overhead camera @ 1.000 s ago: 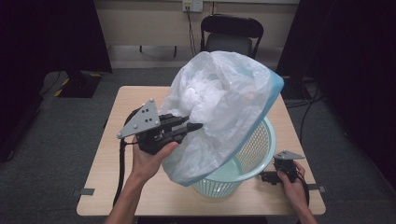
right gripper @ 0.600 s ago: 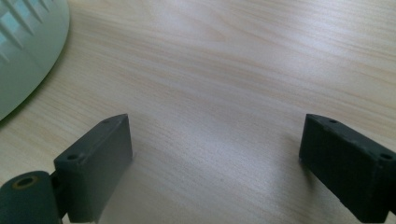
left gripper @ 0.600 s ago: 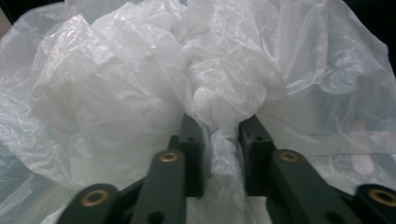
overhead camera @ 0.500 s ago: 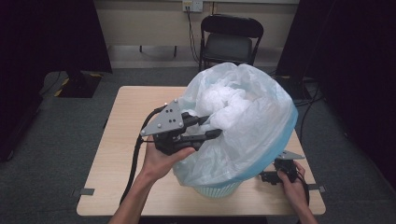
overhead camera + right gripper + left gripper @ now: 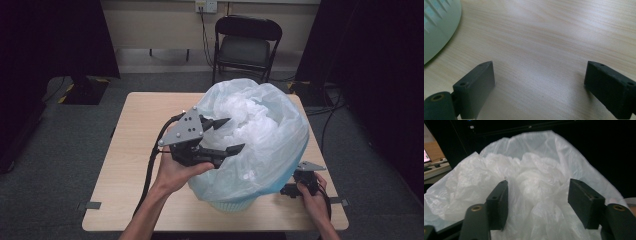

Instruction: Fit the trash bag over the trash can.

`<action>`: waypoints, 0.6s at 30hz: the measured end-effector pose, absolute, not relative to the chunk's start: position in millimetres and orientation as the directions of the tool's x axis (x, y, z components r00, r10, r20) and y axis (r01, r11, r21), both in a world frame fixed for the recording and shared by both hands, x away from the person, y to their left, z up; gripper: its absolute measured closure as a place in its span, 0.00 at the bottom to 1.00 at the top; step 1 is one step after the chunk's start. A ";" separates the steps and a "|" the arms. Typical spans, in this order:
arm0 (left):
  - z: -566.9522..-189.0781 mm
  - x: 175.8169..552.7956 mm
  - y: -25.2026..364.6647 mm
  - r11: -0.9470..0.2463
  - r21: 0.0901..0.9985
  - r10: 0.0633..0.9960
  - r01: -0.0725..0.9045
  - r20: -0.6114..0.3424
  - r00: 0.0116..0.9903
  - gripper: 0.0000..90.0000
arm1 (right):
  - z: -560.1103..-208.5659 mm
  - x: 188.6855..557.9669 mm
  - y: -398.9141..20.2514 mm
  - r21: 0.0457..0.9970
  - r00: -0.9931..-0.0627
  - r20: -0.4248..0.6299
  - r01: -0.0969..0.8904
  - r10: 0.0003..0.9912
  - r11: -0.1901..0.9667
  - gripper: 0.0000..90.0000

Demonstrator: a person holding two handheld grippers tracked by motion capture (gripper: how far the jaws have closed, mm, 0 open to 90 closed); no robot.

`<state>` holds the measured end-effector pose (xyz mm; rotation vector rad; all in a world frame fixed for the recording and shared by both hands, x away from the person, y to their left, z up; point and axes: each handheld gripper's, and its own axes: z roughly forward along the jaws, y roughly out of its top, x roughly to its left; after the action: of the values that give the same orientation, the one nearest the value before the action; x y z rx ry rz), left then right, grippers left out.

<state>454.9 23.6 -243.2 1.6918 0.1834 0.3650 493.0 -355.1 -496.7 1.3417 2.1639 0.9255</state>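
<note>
Wooden table [image 5: 130, 150] in a dark-curtained room, a folding chair [image 5: 247, 45] behind it: liner draped over a basket, both tools unloaded.

We find a translucent plastic bag [image 5: 255, 145] billowing over a pale green laundry-style basket [image 5: 227, 205] at the table's near centre, only the basket's base visible. Left gripper [image 5: 227, 135] hovers at the bag's left flank, jaws spread wide, nothing pinched; in the left gripper view the crumpled film [image 5: 534, 180] lies straight ahead between the jaws. Right gripper [image 5: 300, 187] rests on the tabletop just beside the basket's right, jaws likewise spread and empty over bare wood. We judge the left hand nearer for any grasp. We can read no brand, label or writing.
</note>
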 end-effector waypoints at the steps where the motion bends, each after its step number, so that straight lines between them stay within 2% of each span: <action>1: -243.1 454.3 23.3 -0.149 0.985 0.329 -0.087 0.133 0.935 0.36 | -496.7 493.0 -355.1 0.728 -0.440 -0.012 0.612 0.898 0.309 0.10; 5: -242.5 452.6 25.7 -0.131 0.988 0.335 -0.085 0.125 0.934 0.31 | -496.7 493.0 -355.2 0.728 -0.440 -0.012 0.611 0.898 0.310 0.10; 9: -241.3 449.5 32.5 -0.113 0.990 0.343 -0.088 0.122 0.931 0.32 | -496.6 493.0 -355.2 0.727 -0.440 -0.013 0.612 0.898 0.311 0.10; 13: -243.1 451.9 47.2 -0.108 0.992 0.390 -0.068 0.105 0.915 0.36 | -496.6 493.0 -355.2 0.727 -0.440 -0.012 0.612 0.898 0.310 0.10; 18: -254.7 459.7 72.3 -0.101 0.995 0.459 -0.027 0.070 0.886 0.48 | -496.6 493.0 -355.2 0.727 -0.440 -0.012 0.612 0.898 0.310 0.10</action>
<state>459.7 72.3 -254.7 1.6296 0.3415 0.4219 493.0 -355.2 -496.6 1.3422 2.1649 0.9241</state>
